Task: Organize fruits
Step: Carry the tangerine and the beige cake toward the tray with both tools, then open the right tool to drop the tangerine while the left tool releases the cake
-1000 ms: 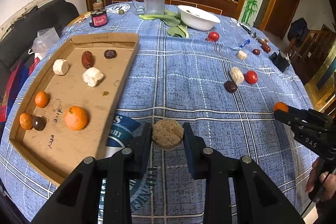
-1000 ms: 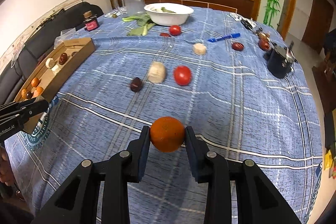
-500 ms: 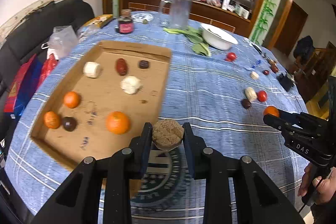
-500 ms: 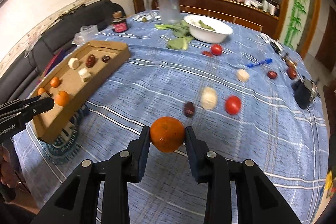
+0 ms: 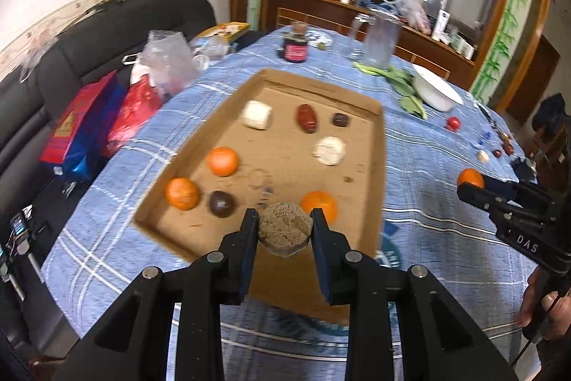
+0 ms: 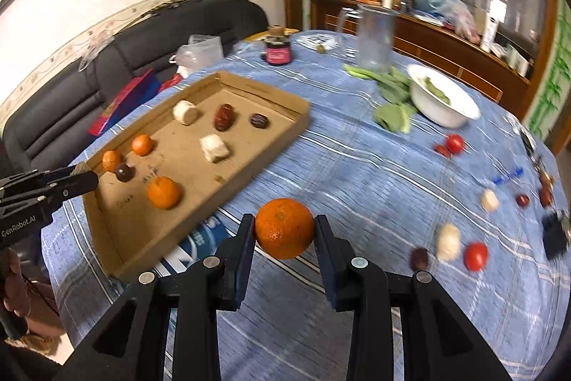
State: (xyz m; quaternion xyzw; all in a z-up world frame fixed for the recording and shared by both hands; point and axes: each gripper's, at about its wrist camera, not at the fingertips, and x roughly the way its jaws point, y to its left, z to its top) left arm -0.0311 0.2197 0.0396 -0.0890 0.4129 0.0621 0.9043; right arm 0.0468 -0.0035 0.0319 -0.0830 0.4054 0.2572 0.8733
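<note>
Two hand-held grippers carry fruit above a blue checked tablecloth [image 6: 357, 174]. The left gripper [image 5: 284, 231] is clamped on a rough brown fruit [image 5: 284, 228], held over the near end of the cardboard tray [image 5: 378, 145]; the right gripper [image 6: 284, 232] is clamped on an orange [image 6: 284, 228], held over the cloth just past the tray's right-hand edge, with a printed mat [image 6: 200, 238] under the tray's near corner. In the left view the tray fills the middle ground: an orange [image 5: 318, 204] sits at 1 o'clock of the held fruit, just beyond the fingers; a dark round fruit [image 5: 221, 203] lies at 10 o'clock beside a second orange [image 5: 182, 193], with a third orange [image 5: 222, 161] a little farther in. Deeper in the tray rest a white chunk [image 5: 329, 150], another white piece [image 5: 257, 115], a red date [image 5: 307, 118] and a small dark date [image 5: 340, 119]. In the right view, loose items lie on the cloth at 3 o'clock of the held orange: a dark fruit [image 6: 419, 257], a pale chunk [image 6: 448, 241] and a tomato [image 6: 475, 256] in a row, well apart from the tray. Farther off at 1 o'clock sits another tomato [image 6: 455, 143], then a white bowl [image 6: 442, 100] with green leaves [image 6: 392, 113] beside it. At 12 o'clock, near the table's far edge, stand a clear jug [image 6: 373, 38] and a red-labelled jar [image 6: 277, 50]; a black sofa [image 6: 142, 52] runs along the wall at 10 o'clock.
</note>
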